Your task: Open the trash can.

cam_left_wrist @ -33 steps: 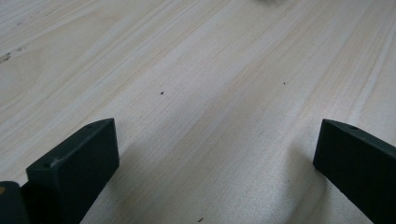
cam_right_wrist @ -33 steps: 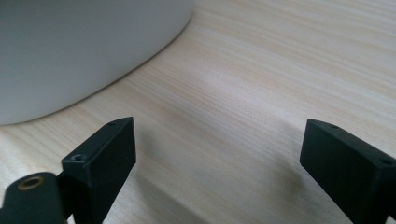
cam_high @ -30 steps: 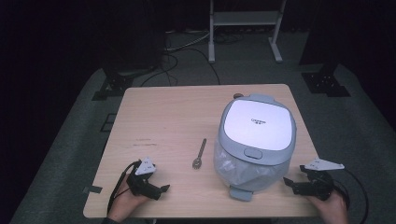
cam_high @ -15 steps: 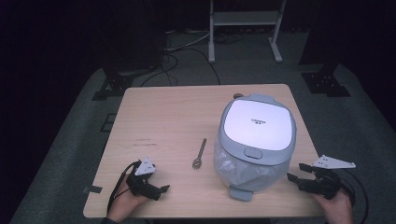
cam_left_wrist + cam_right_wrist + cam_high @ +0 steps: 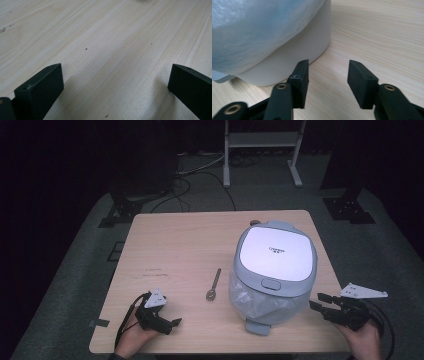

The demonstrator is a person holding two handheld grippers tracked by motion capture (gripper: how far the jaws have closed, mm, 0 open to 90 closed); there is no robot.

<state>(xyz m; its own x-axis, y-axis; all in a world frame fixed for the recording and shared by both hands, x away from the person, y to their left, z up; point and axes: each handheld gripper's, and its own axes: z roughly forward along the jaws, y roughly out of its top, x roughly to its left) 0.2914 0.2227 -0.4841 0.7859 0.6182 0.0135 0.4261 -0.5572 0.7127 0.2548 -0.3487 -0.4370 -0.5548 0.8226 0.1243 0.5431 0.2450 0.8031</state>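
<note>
A grey-blue rice cooker with a white lid stands on the right half of the wooden table, its lid down. A metal spoon lies to its left. My right gripper hovers by the table's right front corner and points at the cooker's base. Its jaws have just been closing and stand half apart with nothing between them. My left gripper rests near the front left edge. Its jaws are wide open over bare wood.
A clear plastic wrap covers the cooker's front side. A small piece of tape sticks to the table's front left corner. Beyond the table are a dark floor, cables and a white stand.
My right gripper has drifted slightly to the right and up, away from the cooker. The left gripper, spoon and cooker have stayed put.
</note>
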